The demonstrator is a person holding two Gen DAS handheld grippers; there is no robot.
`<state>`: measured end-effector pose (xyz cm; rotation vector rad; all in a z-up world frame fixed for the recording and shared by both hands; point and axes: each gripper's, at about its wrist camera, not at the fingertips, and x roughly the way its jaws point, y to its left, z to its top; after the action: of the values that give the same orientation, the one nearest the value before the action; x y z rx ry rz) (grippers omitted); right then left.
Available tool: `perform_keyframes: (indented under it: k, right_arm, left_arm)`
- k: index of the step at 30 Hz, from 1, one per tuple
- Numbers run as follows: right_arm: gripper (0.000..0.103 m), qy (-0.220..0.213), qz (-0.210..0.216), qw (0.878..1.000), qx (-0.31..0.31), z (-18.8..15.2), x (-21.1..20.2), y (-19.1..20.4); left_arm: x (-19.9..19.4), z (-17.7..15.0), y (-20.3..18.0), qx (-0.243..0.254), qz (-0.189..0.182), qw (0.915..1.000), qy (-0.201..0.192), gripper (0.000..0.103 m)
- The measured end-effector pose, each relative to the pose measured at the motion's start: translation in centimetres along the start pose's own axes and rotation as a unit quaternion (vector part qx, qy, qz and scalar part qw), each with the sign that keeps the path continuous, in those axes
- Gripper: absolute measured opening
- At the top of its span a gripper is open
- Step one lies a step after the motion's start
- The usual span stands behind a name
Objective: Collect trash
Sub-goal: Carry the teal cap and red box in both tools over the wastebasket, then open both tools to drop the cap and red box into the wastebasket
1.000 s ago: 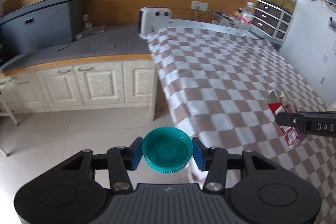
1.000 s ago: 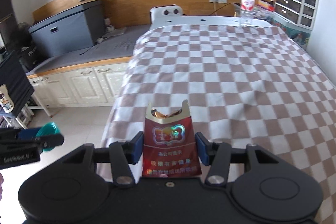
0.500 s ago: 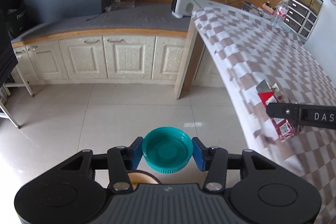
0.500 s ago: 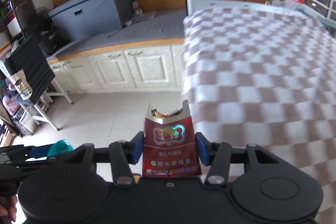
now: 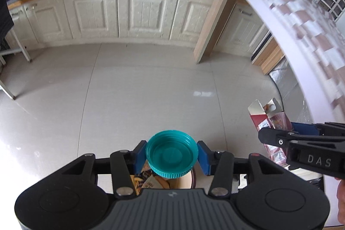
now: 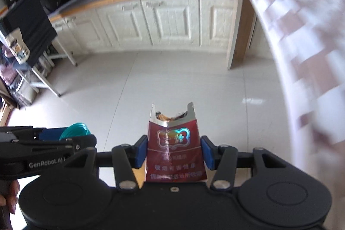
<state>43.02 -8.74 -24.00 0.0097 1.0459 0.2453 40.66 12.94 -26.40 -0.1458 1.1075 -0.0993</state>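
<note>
My left gripper is shut on a teal plastic lid, held hollow side up between its blue pads. Right under the lid sits a round bin with wrappers inside, mostly hidden by the gripper body. My right gripper is shut on a torn-open red cigarette pack, upright between its pads. The left wrist view also shows that pack at the right, above the floor. The right wrist view shows the lid at the left, in the other gripper.
A pale tiled floor spreads below both grippers. White cabinets under a wood-edged counter line the far side. The table with the checked cloth overhangs on the right, on a wooden leg. A metal rack stands at the left.
Both grippers have swung off the checked table to the left and sunk towards the floor, tilting further down. The bin has come into view under the lid. Both grips are unchanged.
</note>
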Motion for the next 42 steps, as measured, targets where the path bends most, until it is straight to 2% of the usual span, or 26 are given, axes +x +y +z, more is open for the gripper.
perform_keyframes:
  k: [8,21,29,36,38,40,42]
  right_arm:
    - [0.053,0.059,-0.009,0.998,-0.004,-4.1,8.0,1.0]
    - [0.053,0.112,-0.010,0.992,0.056,-9.0,19.0,-0.3]
    - [0.053,0.142,-0.001,0.987,0.073,-10.7,25.3,0.0]
    - [0.053,0.170,0.009,0.982,0.083,-12.4,28.2,0.9]
    - [0.054,0.172,0.012,0.982,0.076,-12.7,28.6,1.2]
    - [0.054,0.175,0.012,0.982,0.072,-12.9,28.9,1.4]
    - [0.054,0.174,0.013,0.982,0.072,-12.8,29.0,1.4]
  left_arm:
    - [8.2,-3.3,2.8,-0.017,-0.012,0.9981,0.059,0.050]
    - [18.7,-7.1,5.4,-0.013,-0.017,0.9927,0.119,0.050]
    - [23.6,-8.7,7.3,-0.011,-0.011,0.9886,0.150,0.050]
    - [27.7,-8.4,9.0,-0.011,-0.007,0.9894,0.145,0.051]
    - [28.5,-8.3,9.4,-0.016,-0.004,0.9890,0.147,0.056]
    - [28.9,-8.5,9.6,-0.018,0.005,0.9884,0.151,0.076]
    - [28.8,-8.7,9.8,-0.017,0.008,0.9881,0.152,0.082]
